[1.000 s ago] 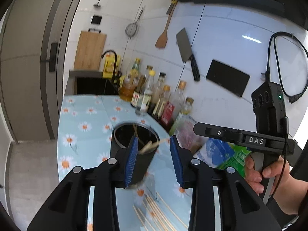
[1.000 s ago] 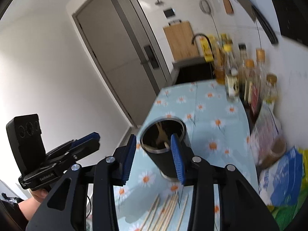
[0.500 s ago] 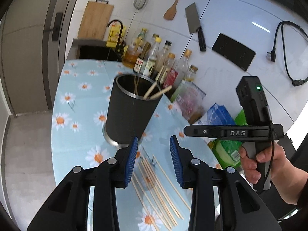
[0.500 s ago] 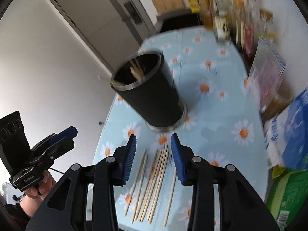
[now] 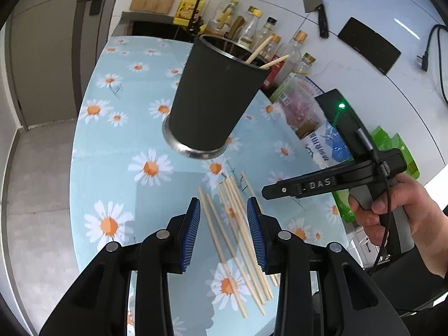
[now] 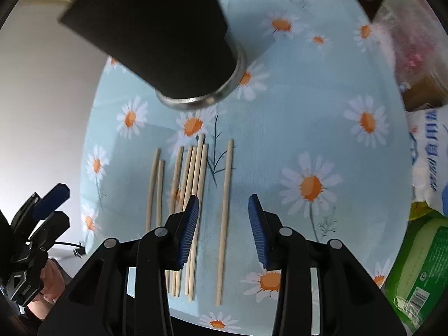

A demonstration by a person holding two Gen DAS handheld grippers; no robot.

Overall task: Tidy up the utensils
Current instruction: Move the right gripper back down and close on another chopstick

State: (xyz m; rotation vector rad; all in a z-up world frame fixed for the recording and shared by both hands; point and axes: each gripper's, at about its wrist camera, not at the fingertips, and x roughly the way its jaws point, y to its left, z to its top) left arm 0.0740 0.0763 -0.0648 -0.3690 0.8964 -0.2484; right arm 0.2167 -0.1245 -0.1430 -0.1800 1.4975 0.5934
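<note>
Several wooden chopsticks (image 5: 235, 240) lie loose on the daisy-print tablecloth (image 5: 112, 145) in the left wrist view, fanned out in the lower middle of the frame. The left gripper (image 5: 224, 235) hangs over them with its blue-padded fingers (image 5: 191, 235) spread wide and nothing between them. Above, at center, a black cup (image 5: 212, 95) with a metal base stands upright on the cloth, two chopsticks poking out of its rim. Behind it, along the upper edge, bottles (image 5: 257, 36) line the tiled wall, where a cleaver (image 5: 313, 2) hangs. At the right edge a hand (image 5: 397, 210) grips the right gripper (image 5: 282, 189), seen side-on; how far apart its fingers stand cannot be told from here.

From the right wrist view, the right gripper (image 6: 224, 229) shows its fingers well apart and empty, low over the cloth (image 6: 308, 112). One chopstick (image 6: 225, 218) lies alone between them; the rest of the chopsticks (image 6: 187, 184) sit in a rough row just to its left, some passing under the left pad. The cup (image 6: 156, 28) fills the upper left, blurred. The left gripper (image 6: 51, 208) appears at the lower left, probably open. Food packets (image 6: 420, 168) crowd the right edge.
</note>
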